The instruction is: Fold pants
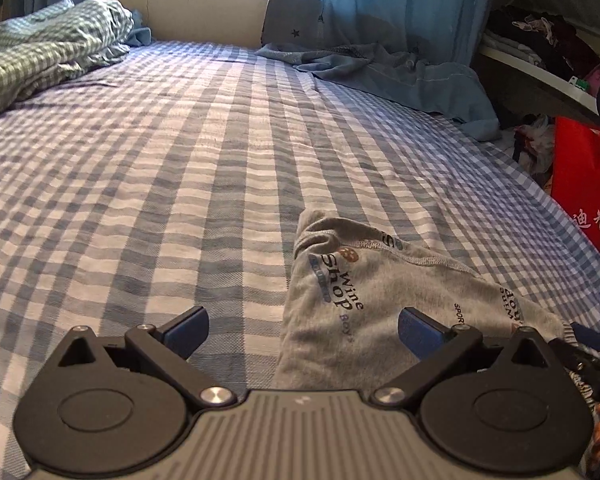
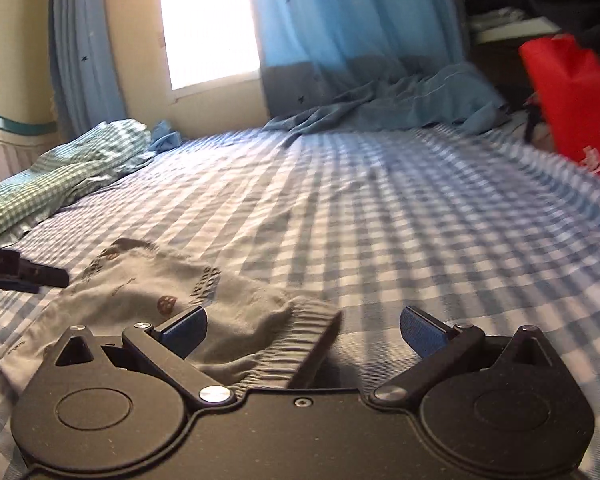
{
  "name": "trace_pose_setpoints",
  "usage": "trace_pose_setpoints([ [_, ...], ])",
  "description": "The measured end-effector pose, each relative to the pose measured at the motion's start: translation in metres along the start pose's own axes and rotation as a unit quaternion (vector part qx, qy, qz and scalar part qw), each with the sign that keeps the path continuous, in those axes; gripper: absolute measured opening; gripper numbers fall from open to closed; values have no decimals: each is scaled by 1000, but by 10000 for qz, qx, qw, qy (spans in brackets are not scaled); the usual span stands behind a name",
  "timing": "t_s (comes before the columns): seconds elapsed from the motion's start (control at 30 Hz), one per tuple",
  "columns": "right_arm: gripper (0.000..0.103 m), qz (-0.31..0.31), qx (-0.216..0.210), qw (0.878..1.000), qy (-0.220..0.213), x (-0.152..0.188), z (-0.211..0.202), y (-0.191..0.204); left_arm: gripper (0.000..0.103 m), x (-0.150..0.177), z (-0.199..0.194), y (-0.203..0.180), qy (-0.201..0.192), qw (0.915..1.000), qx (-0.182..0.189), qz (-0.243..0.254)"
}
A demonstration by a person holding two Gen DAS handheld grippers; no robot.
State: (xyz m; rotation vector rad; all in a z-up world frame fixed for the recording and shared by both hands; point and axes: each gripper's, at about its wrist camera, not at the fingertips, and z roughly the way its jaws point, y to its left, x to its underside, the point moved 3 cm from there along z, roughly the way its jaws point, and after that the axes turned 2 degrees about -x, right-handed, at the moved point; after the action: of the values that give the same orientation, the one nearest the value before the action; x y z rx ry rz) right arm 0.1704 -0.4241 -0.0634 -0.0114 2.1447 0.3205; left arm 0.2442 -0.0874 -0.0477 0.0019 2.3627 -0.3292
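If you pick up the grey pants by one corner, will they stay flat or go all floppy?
Probably floppy: the grey pants already lie crumpled and wrinkled on the checked bed sheet, so they look like soft knit cloth. The gathered waistband would likely bunch and sag. They look thin, so probably light, and unlikely to slip much from the open right gripper once it closes.

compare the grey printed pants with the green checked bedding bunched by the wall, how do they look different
The grey printed pants are plain grey knit with printed words and logos; the green checked bedding is woven in small green and white checks. The pants lie fairly flat near both grippers; the bedding is heaped in a rumpled mound at the far left. The pants look much smaller. Both rest on the blue checked bed sheet.
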Motion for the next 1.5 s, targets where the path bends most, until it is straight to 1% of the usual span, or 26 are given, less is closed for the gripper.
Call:
trace_pose_setpoints([
  [0.07,103,100,-127,9991,404,4,15,1,103,4,11,4,183,9997,86,-116],
  [0.1,103,12,-70,9991,417,5,17,3,103,8,15,8,247,9995,88,-150],
  [0.13,103,-63,-41,9991,412,5,17,6,103,12,15,9,129,9999,87,-40],
  [0.23,103,-68,-106,9991,413,6,17,8,103,28,12,4,-137,9974,61,702],
  [0.27,103,-11,-220,9990,401,7,15,7,102,37,10,1,-296,9949,35,968],
  [0.3,103,68,-389,9985,384,7,14,7,102,43,6,0,-397,9936,48,1055],
  [0.4,103,405,-1124,9923,333,10,9,5,103,46,1,4,-381,9945,312,929],
  [0.5,103,900,-1502,9844,173,10,3,-8,103,45,0,14,-458,9951,587,647],
  [0.57,103,1424,-1814,9730,59,10,0,-23,103,44,-5,22,-516,9943,825,445],
  [0.63,103,1585,-2017,9665,-11,11,-3,-29,103,45,-10,31,-594,9905,1217,231],
  [0.67,103,1568,-2070,9657,-23,10,-5,-30,103,46,-14,37,-707,9850,1572,82],
  [0.7,103,1531,-2091,9658,-29,9,-5,-31,103,47,-17,44,-804,9799,1825,-64],
  [0.73,103,1508,-2106,9659,-38,9,-6,-31,103,48,-19,47,-861,9771,1940,-183],
  [0.77,103,1518,-2124,9653,-41,8,-7,-32,103,48,-17,48,-854,9765,1962,-272],
  [0.83,103,1573,-2148,9639,-51,7,-7,-34,102,46,-9,48,-612,9787,1927,-344],
  [0.9,102,1574,-2129,9643,-43,6,-7,-35,102,45,-6,45,-551,9795,1921,-241],
  [0.93,102,1574,-2105,9648,-33,6,-7,-36,100,45,-7,42,-532,9794,1943,-156],
  [1.0,100,1571,-2007,9670,-33,7,-5,-34,92,47,-7,39,-512,9785,1997,-4],
  [1.03,97,1600,-1945,9677,-57,8,-6,-35,86,47,-7,39,-507,9777,2039,34],
  [1.2,81,1885,-1861,9642,-129,12,-8,-45,77,51,-10,40,-511,9756,2134,-51],
  [1.23,76,1973,-1857,9625,-152,13,-9,-48,74,51,-10,41,-513,9754,2139,-99],
  [1.27,67,2073,-1854,9604,-164,14,-8,-50,70,51,-10,44,-516,9754,2137,-157],
  [1.3,62,2175,-1826,9587,-160,16,-8,-53,67,51,-9,45,-516,9757,2117,-211],
  [1.37,40,2353,-1710,9567,-132,18,-6,-59,59,51,-8,48,-510,9767,2059,-314],
  [1.43,35,2362,-1635,9578,-125,19,-6,-60,54,50,-6,48,-480,9779,2001,-381],
  [1.5,31,2073,-1441,9675,-134,18,-7,-51,47,50,-4,48,-468,9797,1910,-384],
])
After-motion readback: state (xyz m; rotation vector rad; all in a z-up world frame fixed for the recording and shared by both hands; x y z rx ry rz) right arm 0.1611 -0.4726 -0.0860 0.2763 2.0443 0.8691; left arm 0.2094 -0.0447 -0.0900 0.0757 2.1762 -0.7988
